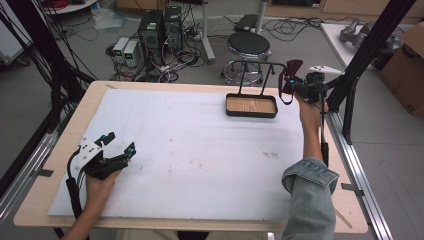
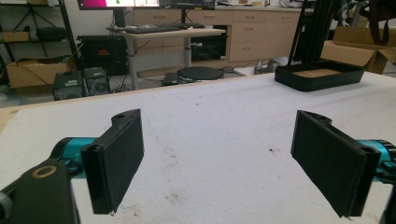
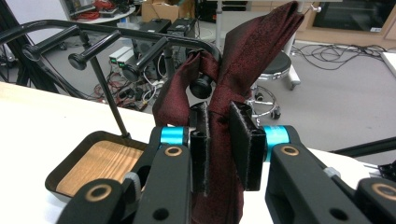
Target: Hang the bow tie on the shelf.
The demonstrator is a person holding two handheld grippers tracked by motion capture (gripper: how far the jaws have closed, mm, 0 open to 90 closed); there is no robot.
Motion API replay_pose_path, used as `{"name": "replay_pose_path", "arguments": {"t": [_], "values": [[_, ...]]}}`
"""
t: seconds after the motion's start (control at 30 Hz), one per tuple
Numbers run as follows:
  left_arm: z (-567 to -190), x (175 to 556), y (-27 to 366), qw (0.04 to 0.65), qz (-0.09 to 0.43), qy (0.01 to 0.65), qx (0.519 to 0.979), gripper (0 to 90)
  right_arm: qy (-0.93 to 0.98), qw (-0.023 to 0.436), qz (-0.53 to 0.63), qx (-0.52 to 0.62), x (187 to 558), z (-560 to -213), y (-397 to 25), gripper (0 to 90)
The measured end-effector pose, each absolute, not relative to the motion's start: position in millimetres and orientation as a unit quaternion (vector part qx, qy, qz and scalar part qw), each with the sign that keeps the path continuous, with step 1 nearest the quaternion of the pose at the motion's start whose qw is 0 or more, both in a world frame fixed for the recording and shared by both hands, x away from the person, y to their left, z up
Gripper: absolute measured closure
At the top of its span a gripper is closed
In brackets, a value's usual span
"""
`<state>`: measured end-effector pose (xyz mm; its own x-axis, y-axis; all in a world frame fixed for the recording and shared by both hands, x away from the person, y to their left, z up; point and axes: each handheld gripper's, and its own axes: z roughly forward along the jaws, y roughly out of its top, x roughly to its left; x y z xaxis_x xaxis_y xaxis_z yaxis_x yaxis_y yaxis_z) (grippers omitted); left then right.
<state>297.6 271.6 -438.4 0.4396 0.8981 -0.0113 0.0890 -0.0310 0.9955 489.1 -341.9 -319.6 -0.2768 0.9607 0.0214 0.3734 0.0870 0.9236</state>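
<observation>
A dark red woven necktie (image 3: 238, 60) was pinched between the padded jaws of the right gripper (image 3: 223, 140), draped against a black metal peg rack (image 3: 116, 46) rising from a black wood-floored tray (image 1: 251, 105) at the far right. Near left, the left gripper (image 2: 219, 161) rested with jaws spread over the white table mat (image 1: 200, 150).

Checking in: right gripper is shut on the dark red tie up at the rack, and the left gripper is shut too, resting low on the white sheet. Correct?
Not quite. The left gripper is open: the left gripper view shows its jaws wide apart over the white sheet, nothing between them. The right gripper is indeed shut on the dark red tie at the rack.
</observation>
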Motion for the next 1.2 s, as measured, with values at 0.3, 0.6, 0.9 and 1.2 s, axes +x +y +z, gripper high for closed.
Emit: {"name": "replay_pose_path", "arguments": {"t": [0.3, 0.6, 0.9, 1.2], "values": [[-438, 298, 272, 0.574, 0.352, 0.394, 0.626, 17.5, 0.667, 0.333, 0.437, 0.503, 491, -321, -333, 77.3], [-438, 298, 272, 0.573, 0.353, 0.394, 0.626, 17.5, 0.673, 0.329, 0.435, 0.500, 488, -319, -334, 75.9], [-438, 297, 271, 0.573, 0.353, 0.394, 0.626, 17.5, 0.669, 0.330, 0.445, 0.495, 480, -311, -338, 67.8], [-438, 298, 271, 0.573, 0.354, 0.394, 0.626, 17.5, 0.665, 0.328, 0.462, 0.487, 472, -303, -342, 56.9]]}}
